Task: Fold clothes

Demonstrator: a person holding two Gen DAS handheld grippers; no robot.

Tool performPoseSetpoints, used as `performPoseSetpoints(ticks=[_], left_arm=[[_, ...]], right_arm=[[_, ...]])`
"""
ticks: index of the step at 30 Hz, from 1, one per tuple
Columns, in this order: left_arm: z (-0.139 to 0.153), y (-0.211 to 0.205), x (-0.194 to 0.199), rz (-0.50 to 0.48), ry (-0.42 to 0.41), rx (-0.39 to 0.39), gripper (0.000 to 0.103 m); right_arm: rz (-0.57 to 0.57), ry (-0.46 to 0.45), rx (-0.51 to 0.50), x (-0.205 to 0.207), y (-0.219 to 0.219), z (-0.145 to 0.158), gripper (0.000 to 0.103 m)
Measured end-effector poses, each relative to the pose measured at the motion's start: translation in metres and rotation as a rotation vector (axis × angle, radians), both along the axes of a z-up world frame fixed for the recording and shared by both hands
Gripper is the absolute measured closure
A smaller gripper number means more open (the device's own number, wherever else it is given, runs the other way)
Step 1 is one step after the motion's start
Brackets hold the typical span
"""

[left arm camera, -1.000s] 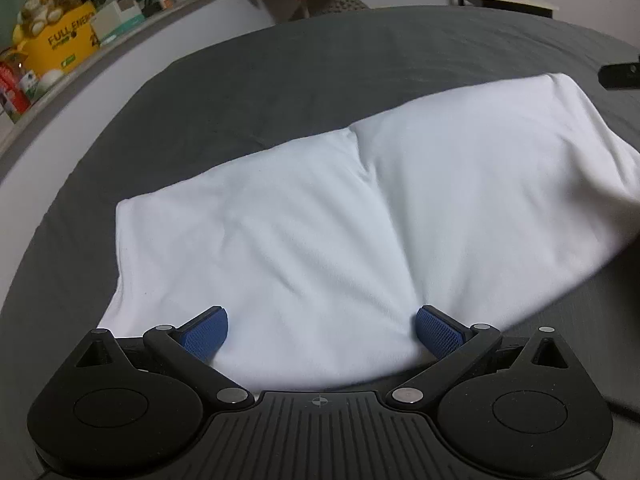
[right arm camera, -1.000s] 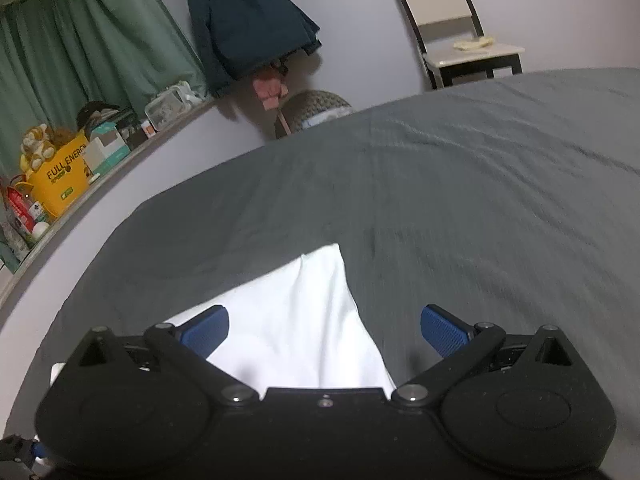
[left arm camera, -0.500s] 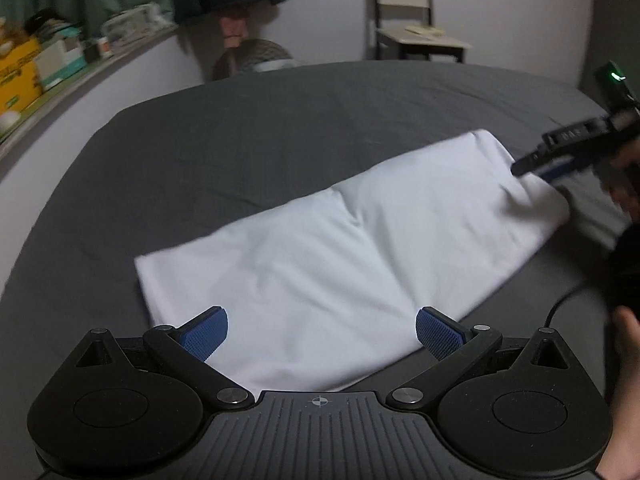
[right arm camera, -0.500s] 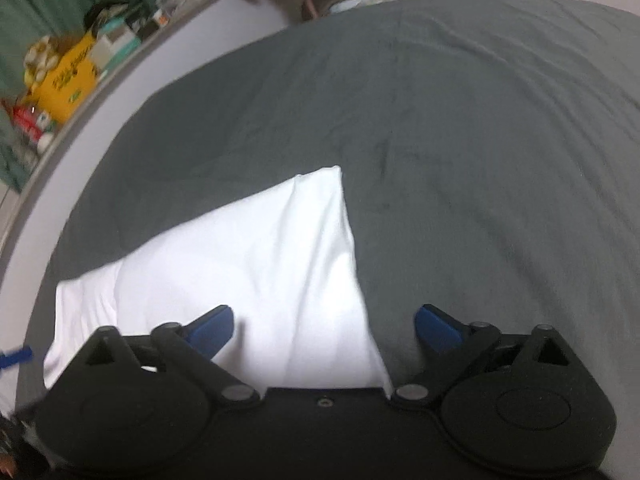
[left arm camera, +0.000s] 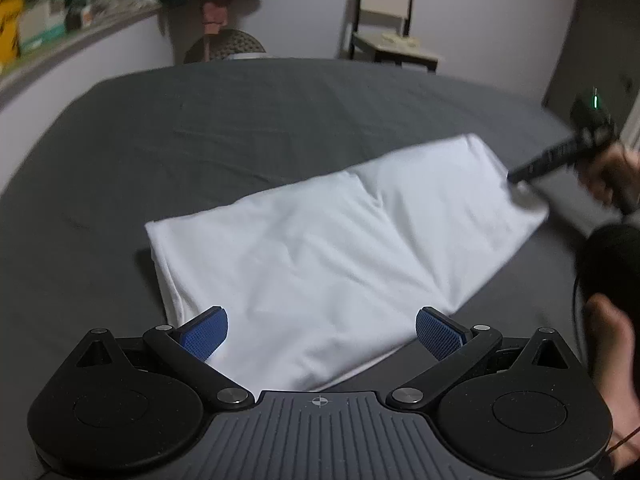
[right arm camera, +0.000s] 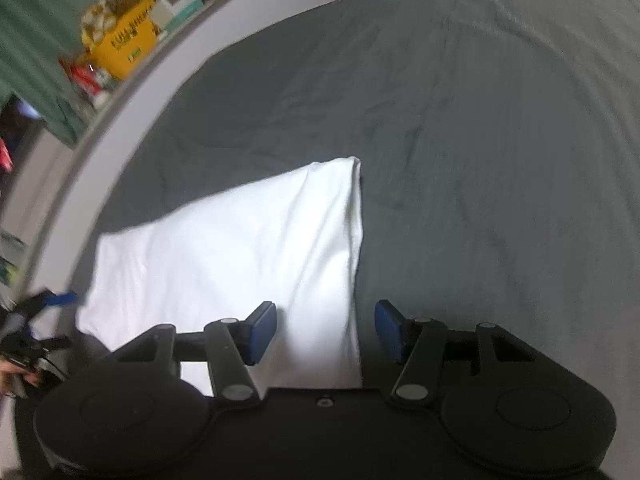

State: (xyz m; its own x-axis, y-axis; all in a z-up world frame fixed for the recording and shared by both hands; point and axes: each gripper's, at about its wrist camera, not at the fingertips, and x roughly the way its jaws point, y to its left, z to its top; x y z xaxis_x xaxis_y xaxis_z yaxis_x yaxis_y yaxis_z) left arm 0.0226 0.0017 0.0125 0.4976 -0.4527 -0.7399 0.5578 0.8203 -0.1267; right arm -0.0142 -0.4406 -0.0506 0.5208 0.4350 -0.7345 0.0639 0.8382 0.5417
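Black left gripper (left arm camera: 322, 330), blue ribbed pads (left arm camera: 204, 333), silver screws, ridged housing

Bare grey bed (left arm camera: 248, 128) lies open all round the folded white garment (left arm camera: 340, 248), widest on its far side. A cluttered ledge (right arm camera: 132, 40) borders the bed's left edge, and a chair (left arm camera: 386, 20) stands beyond its far end.

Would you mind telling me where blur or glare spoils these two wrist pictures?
Left wrist view: the right gripper is smeared by motion blur and the shelf clutter is soft; the folded white cotton garment stays readable. Right wrist view: the garment is overexposed, its folds washed out; the yellow cardboard box is streaked.
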Motion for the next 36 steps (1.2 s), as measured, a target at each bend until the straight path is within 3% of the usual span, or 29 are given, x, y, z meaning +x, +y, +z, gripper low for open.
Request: performPoseSetpoints(ticks=[5, 9, 14, 16, 23, 30, 36], left_arm=[[-0.001, 0.017, 0.002, 0.069, 0.007, -0.108, 0.000], [-0.001, 0.013, -0.001, 0.047, -0.004, -0.110, 0.000], [-0.003, 0.012, 0.000, 0.041, 0.001, -0.119, 0.000], [-0.003, 0.016, 0.001, 0.060, 0.002, -0.142, 0.000], [-0.004, 0.030, 0.005, 0.132, 0.007, -0.216, 0.000], [-0.009, 0.036, 0.008, 0.173, 0.016, -0.254, 0.000], [-0.010, 0.043, 0.009, 0.195, 0.006, -0.316, 0.000]], right_arm=[[0.035, -0.015, 0.058, 0.009, 0.005, -0.007, 0.053], [0.073, -0.045, 0.059, 0.016, 0.004, -0.010, 0.055], [-0.018, -0.018, 0.182, 0.011, -0.020, -0.023, 0.077], [-0.047, -0.006, 0.218, 0.010, -0.024, -0.028, 0.080], [-0.052, 0.005, 0.171, 0.015, -0.011, -0.024, 0.093], [-0.045, -0.055, 0.124, 0.010, 0.000, 0.009, 0.096], [-0.007, -0.138, 0.098, 0.013, 0.024, 0.062, 0.096]])
